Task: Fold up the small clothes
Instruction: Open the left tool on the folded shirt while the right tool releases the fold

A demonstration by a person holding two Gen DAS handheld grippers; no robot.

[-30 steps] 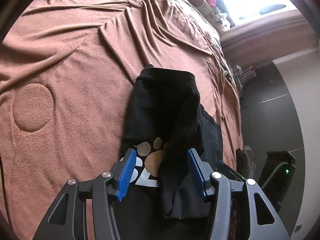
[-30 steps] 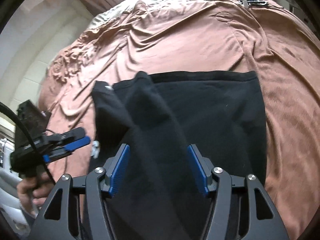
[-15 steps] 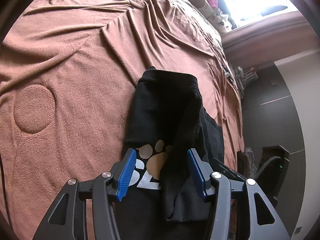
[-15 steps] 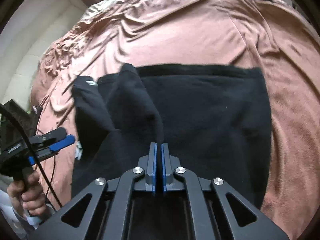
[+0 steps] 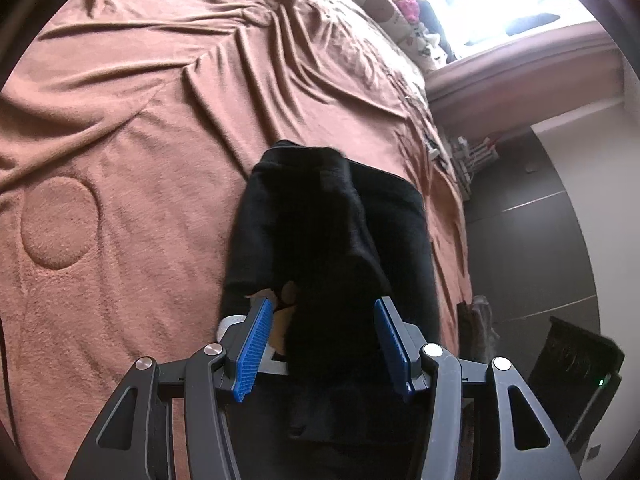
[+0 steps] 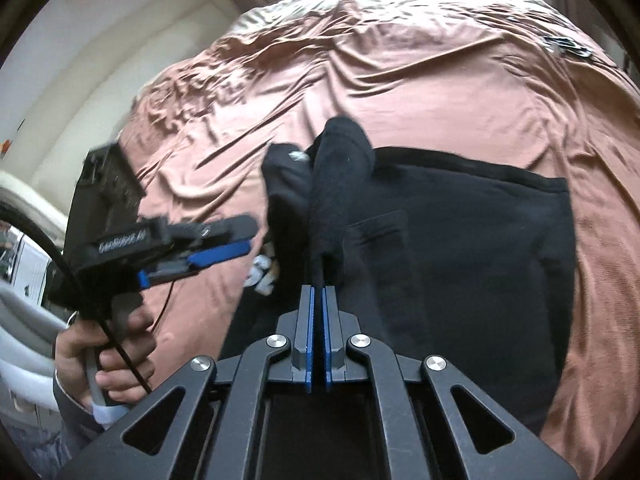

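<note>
On the brown bedspread [image 6: 400, 80], right tongs [image 6: 318, 292] pinch the black garment [image 6: 460, 240]; left tongs [image 5: 324, 344] gape around it

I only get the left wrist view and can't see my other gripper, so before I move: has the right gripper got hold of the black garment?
Observer: Yes. The right wrist view shows the right gripper shut on a raised ridge of the black garment.
Operator: And the rest of it?
Observer: To the right of that ridge it lies flat on the brown blanket, with a straight far edge.
Operator: Is my left gripper touching cloth?
Observer: It seems not. The left gripper is open, and its tips stop just beside the garment's left edge.
</note>
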